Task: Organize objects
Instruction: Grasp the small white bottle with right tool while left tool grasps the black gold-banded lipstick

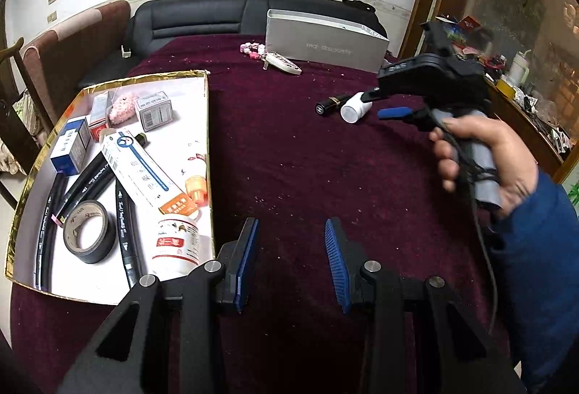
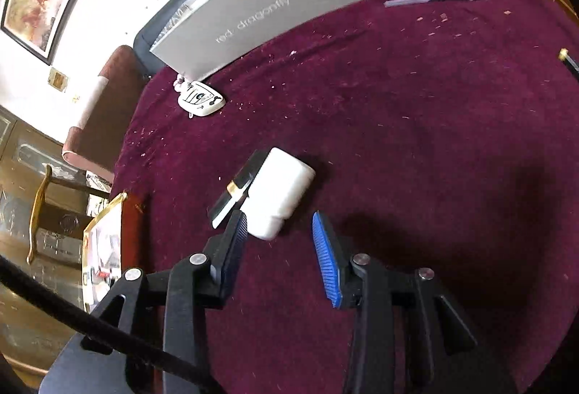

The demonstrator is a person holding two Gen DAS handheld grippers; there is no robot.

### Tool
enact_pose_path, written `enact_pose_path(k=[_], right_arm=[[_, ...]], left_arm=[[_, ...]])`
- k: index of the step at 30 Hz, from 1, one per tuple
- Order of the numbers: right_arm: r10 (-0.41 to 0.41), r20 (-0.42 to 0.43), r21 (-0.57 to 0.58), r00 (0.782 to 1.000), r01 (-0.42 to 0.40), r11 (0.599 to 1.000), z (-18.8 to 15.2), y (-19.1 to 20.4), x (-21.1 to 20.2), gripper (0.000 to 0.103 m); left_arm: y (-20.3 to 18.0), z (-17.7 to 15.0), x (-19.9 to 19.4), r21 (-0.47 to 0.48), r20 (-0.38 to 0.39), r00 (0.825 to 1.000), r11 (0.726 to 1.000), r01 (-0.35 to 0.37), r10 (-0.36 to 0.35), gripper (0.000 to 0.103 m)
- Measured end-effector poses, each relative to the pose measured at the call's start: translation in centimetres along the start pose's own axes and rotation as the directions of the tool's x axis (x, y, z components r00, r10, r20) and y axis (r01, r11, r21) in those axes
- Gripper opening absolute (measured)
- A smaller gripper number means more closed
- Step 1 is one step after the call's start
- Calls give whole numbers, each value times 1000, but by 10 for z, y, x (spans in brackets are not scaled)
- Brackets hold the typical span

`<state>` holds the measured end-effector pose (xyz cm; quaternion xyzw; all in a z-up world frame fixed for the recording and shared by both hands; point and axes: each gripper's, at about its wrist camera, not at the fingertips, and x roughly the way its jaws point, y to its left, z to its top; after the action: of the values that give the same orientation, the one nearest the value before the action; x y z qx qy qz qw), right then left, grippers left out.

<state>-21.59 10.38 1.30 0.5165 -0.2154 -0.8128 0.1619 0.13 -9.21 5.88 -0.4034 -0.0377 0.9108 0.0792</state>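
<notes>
Right gripper (image 2: 279, 231), jaws parted and empty, poised over a small white plastic bottle (image 2: 280, 191) that lies on its side on the maroon tablecloth (image 2: 416, 140), toward the middle of the table. The left blue pad (image 2: 237, 231) sits just beside the bottle's capped end; whether it touches cannot be told. A black lipstick tube with a gold band (image 2: 237, 189) lies against the bottle's far flank (the two must be separated in any grasp). Left gripper (image 1: 291, 262), likewise spread and holding nothing, hangs over bare cloth beside the gold-rimmed tray (image 1: 208, 140) at the table's left edge, which already holds markers, a roll of black tape (image 1: 88, 231), small cartons and a white jar (image 1: 177, 245). A grey shoebox (image 1: 325, 39) stands at the far edge.

The bottle is judged light, rigid and smooth; being round, it may roll or slip. Best taken across its body, at mid-length, pads square to its sides.
</notes>
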Motion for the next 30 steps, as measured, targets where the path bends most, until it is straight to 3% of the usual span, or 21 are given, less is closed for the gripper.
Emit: enact_pose_path(k=[6, 8, 15, 19, 23, 27, 30], right_arm=[[-50, -11, 1, 999, 50, 999, 15, 10, 33, 37], [-70, -5, -66, 998, 69, 995, 12, 16, 36, 34], [-44, 42, -142, 998, 50, 989, -10, 5, -7, 33], [8, 92, -143, 996, 6, 990, -29, -16, -46, 33], [69, 138, -147, 988, -49, 988, -39, -38, -56, 33], [118, 93, -105, 989, -108, 989, -34, -53, -49, 33], [133, 97, -99, 986, -123, 987, -30, -53, -50, 33]], left_arm=[[4, 8, 3, 3, 3, 1000, 1000, -2, 2, 32], [2, 17, 5, 14, 9, 1000, 1000, -3, 3, 32], [-18, 71, 28, 54, 6, 1000, 998, 18, -19, 32], [-41, 109, 68, 96, -35, 999, 995, 18, -15, 32], [-52, 136, 124, 76, -114, 993, 997, 16, -7, 32], [-55, 149, 174, 42, -186, 982, 999, 28, -20, 32], [-60, 154, 194, 64, -185, 982, 998, -20, 32, 32]])
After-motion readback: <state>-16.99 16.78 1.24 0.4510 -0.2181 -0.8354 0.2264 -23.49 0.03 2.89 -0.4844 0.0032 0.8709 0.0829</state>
